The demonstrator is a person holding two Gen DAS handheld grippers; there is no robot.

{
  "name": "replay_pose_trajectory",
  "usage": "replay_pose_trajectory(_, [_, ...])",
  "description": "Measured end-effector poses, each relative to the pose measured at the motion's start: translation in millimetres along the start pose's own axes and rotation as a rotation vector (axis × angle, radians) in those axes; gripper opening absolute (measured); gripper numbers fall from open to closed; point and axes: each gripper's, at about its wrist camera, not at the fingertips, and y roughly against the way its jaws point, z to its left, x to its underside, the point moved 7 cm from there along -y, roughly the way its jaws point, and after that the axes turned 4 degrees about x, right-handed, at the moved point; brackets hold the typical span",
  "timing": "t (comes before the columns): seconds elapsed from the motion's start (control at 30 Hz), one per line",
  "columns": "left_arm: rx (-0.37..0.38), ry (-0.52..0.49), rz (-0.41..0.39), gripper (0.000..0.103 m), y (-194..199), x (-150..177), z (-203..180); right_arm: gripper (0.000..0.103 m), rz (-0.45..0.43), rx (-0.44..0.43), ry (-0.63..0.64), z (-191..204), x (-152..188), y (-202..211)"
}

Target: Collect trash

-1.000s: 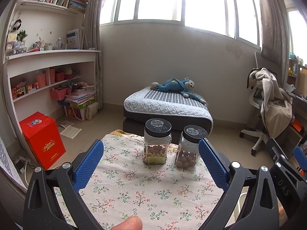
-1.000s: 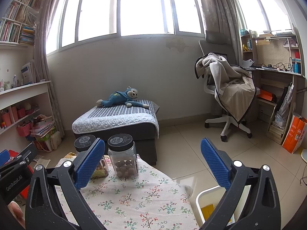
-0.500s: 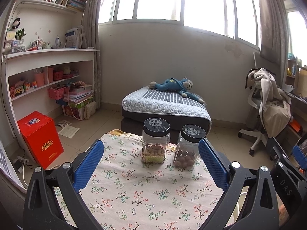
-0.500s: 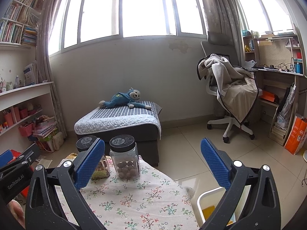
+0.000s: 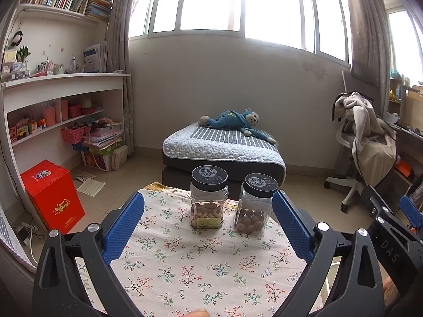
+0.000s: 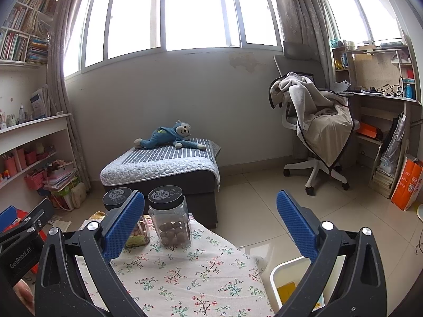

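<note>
My left gripper (image 5: 208,224) is open and empty above a table with a floral cloth (image 5: 185,264). My right gripper (image 6: 210,224) is open and empty over the table's right edge. A white bin (image 6: 288,282) with something yellow inside stands on the floor beside the table, at the lower right of the right wrist view. No loose trash shows on the cloth. The right gripper also shows at the right edge of the left wrist view (image 5: 396,227).
Two clear jars with black lids, one of biscuits (image 5: 208,198) and one of round snacks (image 5: 255,204), stand at the table's far edge. Beyond are a low bed (image 5: 224,150) with a blue plush monkey, a red box (image 5: 53,195) and shelves at left, an office chair (image 6: 317,137) and desk at right.
Both grippers have tilted slightly, shifting the view a little; the jars and table look the same. Both stay open and empty.
</note>
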Motion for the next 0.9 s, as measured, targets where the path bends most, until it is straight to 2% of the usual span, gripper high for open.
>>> replay_pose_trajectory(0.9, [-0.013,0.023,0.028,0.096,-4.0,2.7,2.6,0.096,0.001,-0.001,0.007,-0.6,-1.1,0.5])
